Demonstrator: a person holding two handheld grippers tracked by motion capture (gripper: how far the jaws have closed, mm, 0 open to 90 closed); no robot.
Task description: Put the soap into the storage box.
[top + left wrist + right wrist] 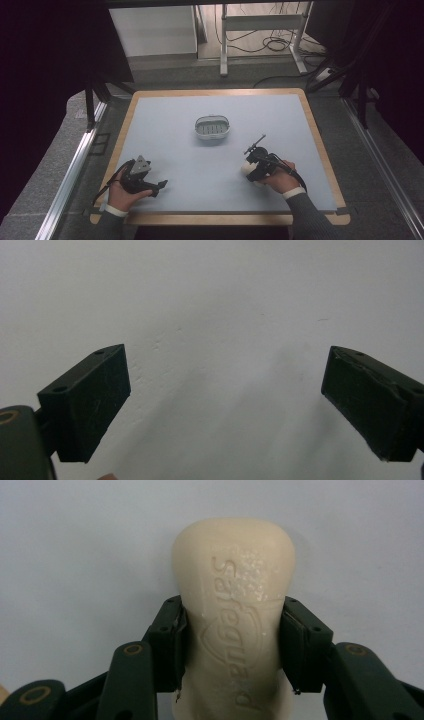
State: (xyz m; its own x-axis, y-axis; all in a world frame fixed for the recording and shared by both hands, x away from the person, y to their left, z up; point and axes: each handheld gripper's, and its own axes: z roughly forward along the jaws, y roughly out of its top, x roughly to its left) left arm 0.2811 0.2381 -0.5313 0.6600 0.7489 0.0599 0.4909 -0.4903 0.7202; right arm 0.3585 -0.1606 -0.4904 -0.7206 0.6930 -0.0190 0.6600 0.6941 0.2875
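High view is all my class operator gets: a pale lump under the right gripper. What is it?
Observer: A cream bar of soap, stamped Safeguard.
Operator: Is it gripped?
Observer: Yes, the right gripper has its jaws pressed on both long sides of the bar.
Operator: And the left gripper?
Observer: The left gripper has its jaws spread wide, with bare table mat between them.

From my feed, the surface (300, 107) is a pale blue mat on a wooden board with a light edge, and I place everything else by it. Beyond its far edge, grey floor (190, 75) runs to a white metal frame (260, 22) with black cables (272, 45) looped beneath. Black curtains (55, 50) hang on both sides; an aluminium rail (70, 170) runs along its left.
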